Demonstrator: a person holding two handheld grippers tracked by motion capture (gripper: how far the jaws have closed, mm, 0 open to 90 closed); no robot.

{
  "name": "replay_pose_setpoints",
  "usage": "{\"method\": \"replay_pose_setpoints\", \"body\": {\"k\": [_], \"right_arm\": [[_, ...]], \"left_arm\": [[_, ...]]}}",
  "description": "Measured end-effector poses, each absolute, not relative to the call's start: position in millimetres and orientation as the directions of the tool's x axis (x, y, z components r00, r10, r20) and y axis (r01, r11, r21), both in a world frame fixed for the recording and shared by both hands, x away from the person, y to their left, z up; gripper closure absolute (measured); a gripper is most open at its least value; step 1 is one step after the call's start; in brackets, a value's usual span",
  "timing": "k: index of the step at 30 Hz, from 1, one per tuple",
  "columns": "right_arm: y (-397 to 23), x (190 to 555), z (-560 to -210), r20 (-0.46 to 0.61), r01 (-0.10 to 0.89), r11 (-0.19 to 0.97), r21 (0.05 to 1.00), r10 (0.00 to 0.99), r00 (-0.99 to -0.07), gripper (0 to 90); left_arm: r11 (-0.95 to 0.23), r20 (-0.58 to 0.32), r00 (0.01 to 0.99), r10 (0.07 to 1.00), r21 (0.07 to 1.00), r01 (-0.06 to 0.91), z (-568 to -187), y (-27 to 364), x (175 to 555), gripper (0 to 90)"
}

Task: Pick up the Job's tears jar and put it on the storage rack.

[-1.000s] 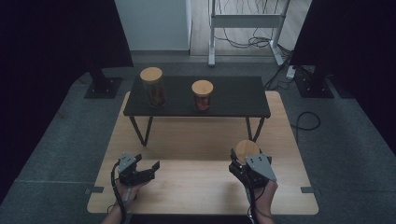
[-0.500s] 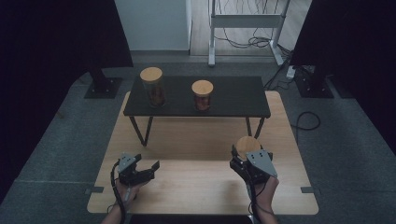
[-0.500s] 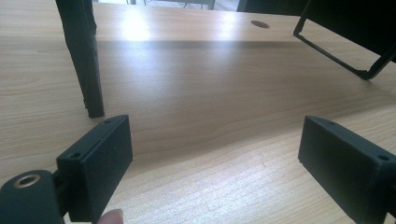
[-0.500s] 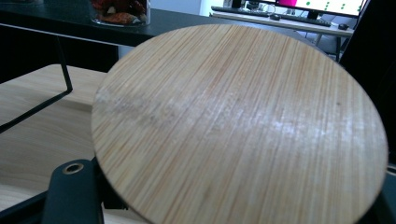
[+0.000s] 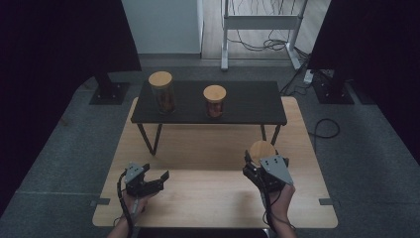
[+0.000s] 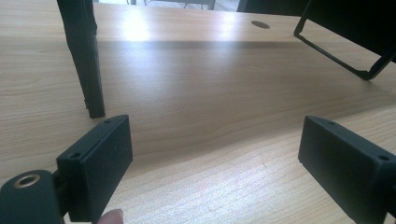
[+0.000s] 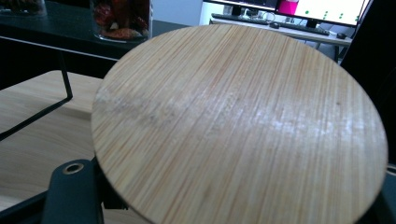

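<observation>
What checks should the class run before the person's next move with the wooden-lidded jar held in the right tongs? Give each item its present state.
1. Right tongs closed on the held jar: ok.
2. Contents and body of that jar visible below its lid: cannot tell.
3. Left tongs open with nothing between them: ok.
4. Free space on the black shelf right of the short jar: ok.
5. Tall jar and short jar upright, lids on: ok.
6. Wooden table between tongs and shelf free of obstacles: ok.
</observation>
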State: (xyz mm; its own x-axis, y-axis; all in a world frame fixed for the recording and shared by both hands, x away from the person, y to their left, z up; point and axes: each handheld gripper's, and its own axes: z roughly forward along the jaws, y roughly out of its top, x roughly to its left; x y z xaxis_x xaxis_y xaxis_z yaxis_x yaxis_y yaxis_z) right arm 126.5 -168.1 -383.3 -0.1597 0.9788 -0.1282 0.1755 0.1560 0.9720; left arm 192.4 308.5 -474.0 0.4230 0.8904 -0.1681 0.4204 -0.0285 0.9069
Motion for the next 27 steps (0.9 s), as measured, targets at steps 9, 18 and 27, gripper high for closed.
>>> {"method": "replay_pose_setpoints", "body": {"k": [9,18,27], "right_arm": [[-165.0,131.8,-376.3,-0.137,0.159,0.163,0.974,0.977,-0.165,24.7],[-161.1,141.7,-368.9,-0.147,0.145,0.172,0.974,0.975,-0.166,24.7],[-158.2,148.9,-362.7,-0.15,0.131,0.172,0.976,0.975,-0.162,24.7]], "left_arm": [[-0.029,-0.168,0.423,0.891,0.907,0.42,-474.1,308.5,192.4,9.4],[-0.026,-0.168,0.42,0.892,0.908,0.419,-474.1,309.6,192.6,9.4],[-0.028,-0.167,0.421,0.892,0.907,0.42,-474.1,309.6,192.8,9.4]]}}
